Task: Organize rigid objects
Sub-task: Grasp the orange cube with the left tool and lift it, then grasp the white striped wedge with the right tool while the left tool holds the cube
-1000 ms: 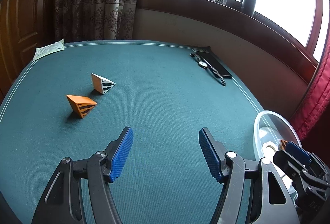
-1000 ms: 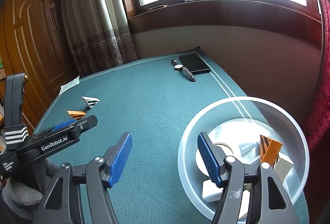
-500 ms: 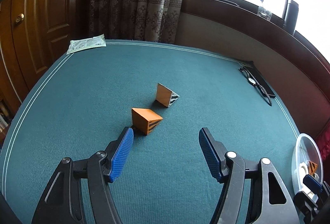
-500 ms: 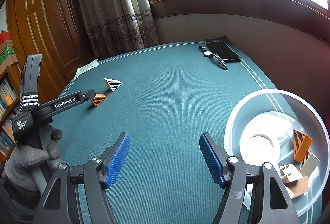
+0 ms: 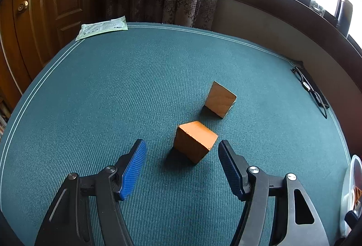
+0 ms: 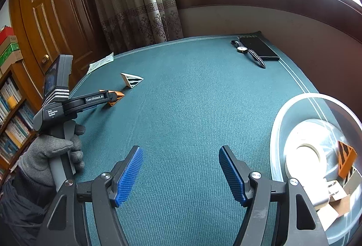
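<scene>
An orange wedge block (image 5: pixel 194 141) lies on the green table, just ahead of my open left gripper (image 5: pixel 181 166), between the lines of its fingers. A paler wooden wedge (image 5: pixel 220 99) stands just beyond it. In the right wrist view the same blocks show as an orange striped wedge (image 6: pixel 115 97) under the left gripper's tip (image 6: pixel 106 96) and a white striped wedge (image 6: pixel 131 80). My right gripper (image 6: pixel 181 174) is open and empty over the table, left of the clear bowl (image 6: pixel 280 128), which holds an orange striped block (image 6: pixel 345 161), a tape roll and other pieces.
A black phone (image 6: pixel 259 48) and a wristwatch (image 6: pixel 247 53) lie at the table's far right corner. A paper packet (image 5: pixel 101 27) lies at the far left edge. A wooden door, curtains and a window sill stand behind the table. A bookshelf is at the left.
My left gripper has swung left and moved in on the two wedges; the orange one now sits close in front of its open fingers. My right gripper has drawn left, away from the bowl.
</scene>
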{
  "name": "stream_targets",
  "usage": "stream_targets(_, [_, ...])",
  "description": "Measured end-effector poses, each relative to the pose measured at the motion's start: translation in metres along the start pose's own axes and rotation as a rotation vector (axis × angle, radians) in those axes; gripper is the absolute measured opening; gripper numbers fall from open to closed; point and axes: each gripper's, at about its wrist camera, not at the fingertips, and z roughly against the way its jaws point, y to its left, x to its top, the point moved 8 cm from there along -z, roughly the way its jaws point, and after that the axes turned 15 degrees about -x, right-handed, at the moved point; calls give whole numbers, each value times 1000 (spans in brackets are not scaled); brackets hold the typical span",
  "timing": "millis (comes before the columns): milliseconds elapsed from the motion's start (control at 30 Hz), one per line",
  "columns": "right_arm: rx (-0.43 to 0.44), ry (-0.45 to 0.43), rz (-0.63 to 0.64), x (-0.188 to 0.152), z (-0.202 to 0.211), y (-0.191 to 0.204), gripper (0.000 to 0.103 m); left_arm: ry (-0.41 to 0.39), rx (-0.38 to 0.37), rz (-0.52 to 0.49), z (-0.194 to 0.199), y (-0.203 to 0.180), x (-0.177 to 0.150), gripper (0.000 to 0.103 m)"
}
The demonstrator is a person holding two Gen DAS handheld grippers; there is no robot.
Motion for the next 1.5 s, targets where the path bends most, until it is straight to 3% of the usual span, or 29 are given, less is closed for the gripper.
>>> stream_targets(200, [11,22,11,-1,-8,8,73,4,-8,-22,-7,-4,2,63])
stream_targets(267, [17,32,13,-2,-11,12,73,4,-14,-39,-7,-8,1,48])
stream_targets(333, [20,39,17,-1,-15,16,73,0,-23,-45,-6,-10,1,42])
stream_targets(567, [29,40,56,8,-25,33,73,-58,-17,14,8,3,1,42])
stream_targets(767, [54,36,86,28,-38,56,73,-96,16,-8,23,5,0,42])
stream_targets(1200, [54,30,137,69,-96,105,73,-158,70,56,42,30,8,42])
stream_targets(1500, [181,61,119,94,-126,146,66,-189,95,105,51,47,12,42])
